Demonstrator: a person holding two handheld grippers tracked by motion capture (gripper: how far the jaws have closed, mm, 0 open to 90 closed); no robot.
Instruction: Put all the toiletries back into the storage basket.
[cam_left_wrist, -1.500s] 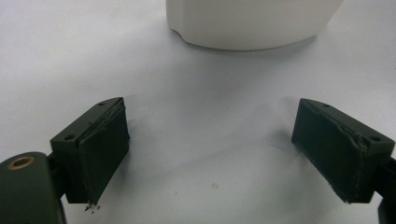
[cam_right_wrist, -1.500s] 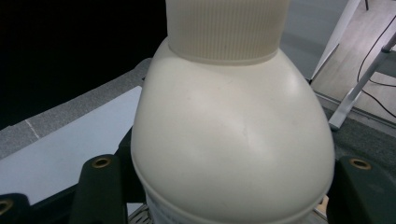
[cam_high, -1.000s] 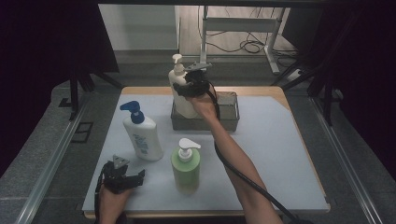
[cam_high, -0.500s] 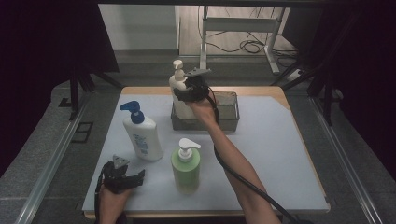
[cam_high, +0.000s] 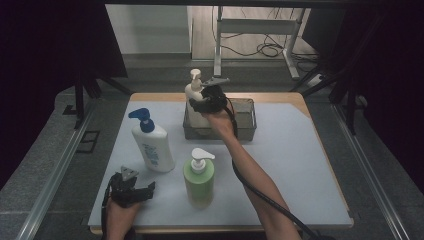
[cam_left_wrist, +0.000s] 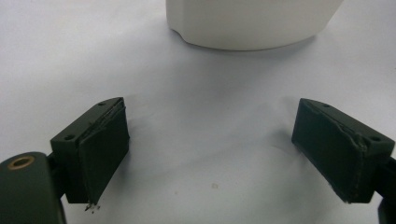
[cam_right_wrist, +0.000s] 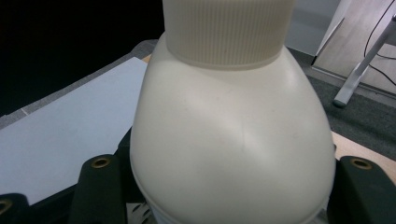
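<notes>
Cream pump bottle (cam_high: 194, 97) stands upright in the upper middle of the high view, its lower part inside the left end of a grey wire basket (cam_high: 245, 125) at the far edge of the desk (cam_high: 300, 165). The right hand-held gripper (cam_high: 202, 104) has its two black jaws closed on the bottle's body, one on each side, just below the shoulder; in the right gripper view the rounded cream shoulder and ribbed collar (cam_right_wrist: 229, 28) rise between the jaws, which press against the bottle's sides. The person's right forearm (cam_high: 250, 175) runs from the lower middle of the frame up to that gripper, with a black cable trailing beside it.

Nearer, in the centre of the frame, a green bottle with a white pump (cam_high: 199, 177) stands upright on the pale desk surface. To its upper left stands a white bottle with a blue pump (cam_high: 151, 145), well apart from the basket.

At the lower left of the frame the left hand-held gripper (cam_high: 145, 190) rests low over the desk, jaws spread wide with nothing between them; its own view shows bare desk between the pads and the base of a white bottle (cam_left_wrist: 252, 23) just ahead.
</notes>
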